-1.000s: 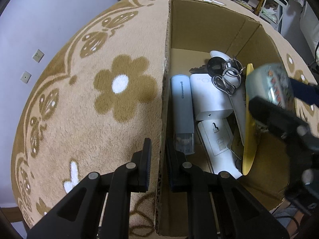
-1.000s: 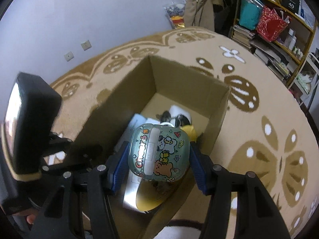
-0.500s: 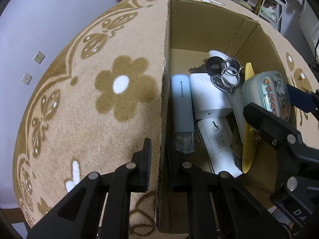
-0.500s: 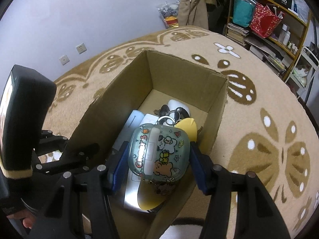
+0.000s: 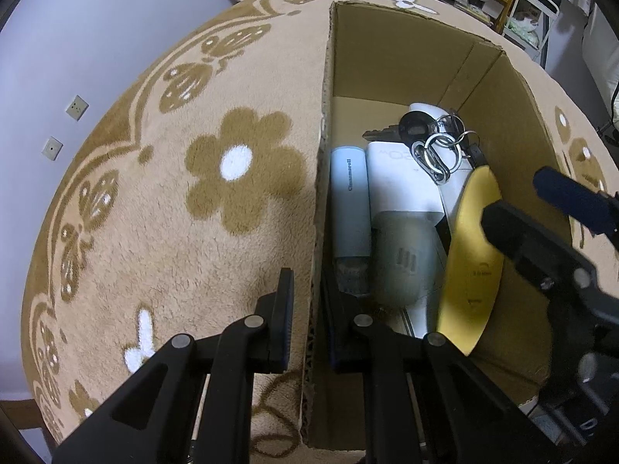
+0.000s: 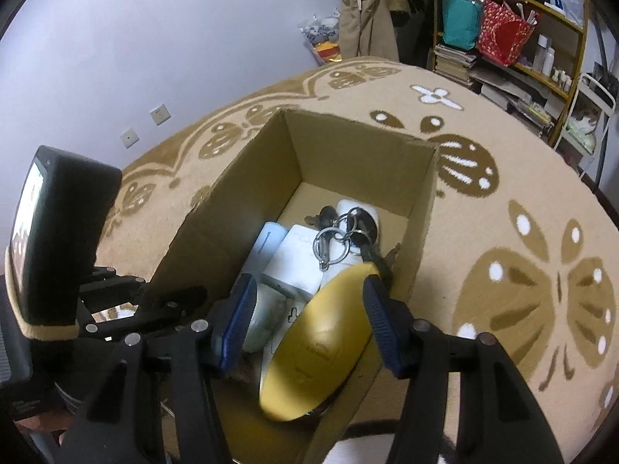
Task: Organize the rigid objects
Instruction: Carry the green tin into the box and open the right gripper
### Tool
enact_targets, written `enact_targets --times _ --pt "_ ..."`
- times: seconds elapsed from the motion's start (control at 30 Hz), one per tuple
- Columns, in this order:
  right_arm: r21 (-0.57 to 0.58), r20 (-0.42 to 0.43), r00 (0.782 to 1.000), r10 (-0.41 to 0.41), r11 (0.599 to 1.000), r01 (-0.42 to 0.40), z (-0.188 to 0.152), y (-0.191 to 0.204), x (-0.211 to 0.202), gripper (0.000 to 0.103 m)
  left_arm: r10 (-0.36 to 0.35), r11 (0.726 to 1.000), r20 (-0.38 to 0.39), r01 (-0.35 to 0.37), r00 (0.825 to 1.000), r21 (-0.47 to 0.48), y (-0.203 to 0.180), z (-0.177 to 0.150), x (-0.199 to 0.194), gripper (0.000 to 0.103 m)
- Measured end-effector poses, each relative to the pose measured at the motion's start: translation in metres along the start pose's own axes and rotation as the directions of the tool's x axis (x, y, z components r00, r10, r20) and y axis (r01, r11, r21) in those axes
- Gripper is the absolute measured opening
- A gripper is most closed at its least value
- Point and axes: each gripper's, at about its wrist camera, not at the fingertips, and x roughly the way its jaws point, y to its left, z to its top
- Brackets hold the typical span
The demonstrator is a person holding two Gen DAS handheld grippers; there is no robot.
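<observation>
A cardboard box (image 5: 390,50) (image 6: 348,154) sits on the rug and holds several objects: a light blue tube (image 5: 350,201), a white block (image 5: 398,181), a key ring with keys (image 5: 433,143) (image 6: 336,239), a yellow oval plate (image 5: 472,247) (image 6: 321,344), and a pale green sticker-covered case (image 5: 402,259) (image 6: 267,317), blurred, lying on the white items. My left gripper (image 5: 307,297) is shut on the box's left wall. My right gripper (image 6: 309,321) is open and empty above the box; it also shows in the left wrist view (image 5: 541,212).
A tan rug with brown flower and butterfly patterns (image 5: 240,166) surrounds the box. Shelves with books, bags and bottles (image 6: 503,38) stand at the back right. A purple wall with sockets (image 6: 154,116) is on the left.
My right gripper has opened and let go of the green sticker case, which has dropped into the box. The left gripper has stayed on the box wall.
</observation>
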Motion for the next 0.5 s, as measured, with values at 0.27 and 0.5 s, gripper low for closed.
enact_targets --times 0.27,0.5 --pt "0.029 0.011 1.000 -0.014 0.999 0.013 0.001 -0.010 -0.010 0.065 -0.002 1.000 0.000 0.002 1.000 -0.006 0.001 -0.001 0.000 0.014" --pt "0.028 0.008 0.998 -0.055 0.998 0.054 -0.003 -0.007 -0.017 0.090 -0.006 1.000 0.001 0.006 1.000 -0.014 0.003 -0.001 0.002 0.015"
